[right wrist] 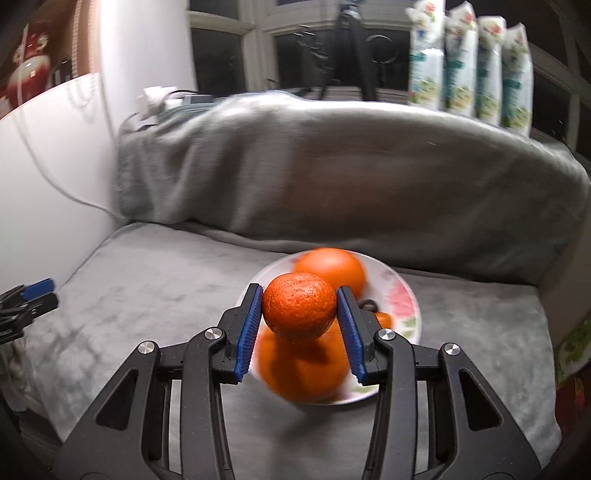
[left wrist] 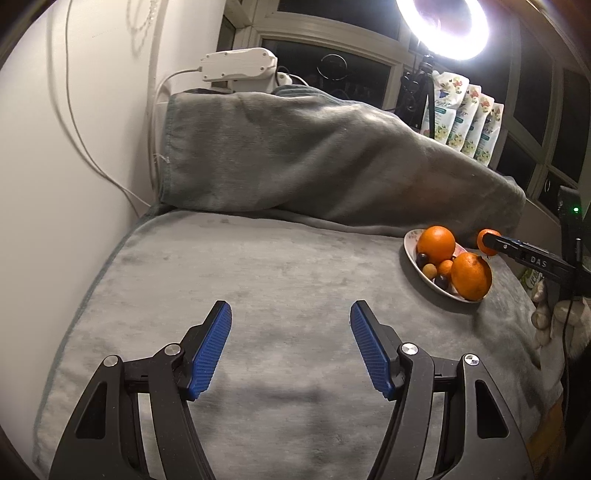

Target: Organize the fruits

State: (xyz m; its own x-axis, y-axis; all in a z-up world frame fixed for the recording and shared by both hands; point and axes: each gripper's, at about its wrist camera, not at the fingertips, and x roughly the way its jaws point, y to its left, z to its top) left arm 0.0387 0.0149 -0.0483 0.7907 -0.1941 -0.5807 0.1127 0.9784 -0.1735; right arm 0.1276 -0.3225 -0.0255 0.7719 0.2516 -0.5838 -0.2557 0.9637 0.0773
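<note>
In the right wrist view my right gripper is shut on a small mandarin, held in the air above a flowered white plate. The plate holds two big oranges, blurred, and a few small fruits. In the left wrist view my left gripper stands open over bare grey blanket with nothing between its blue pads. At the right of that view is the same plate with oranges, grapes and small fruits. The right gripper's finger reaches in there with the mandarin at its tip.
A grey blanket covers the surface and a raised bulk behind it. A white wall with cables is at the left. Flowered pouches, a tripod and a bright ring light stand at the window. A gloved hand shows at the right edge.
</note>
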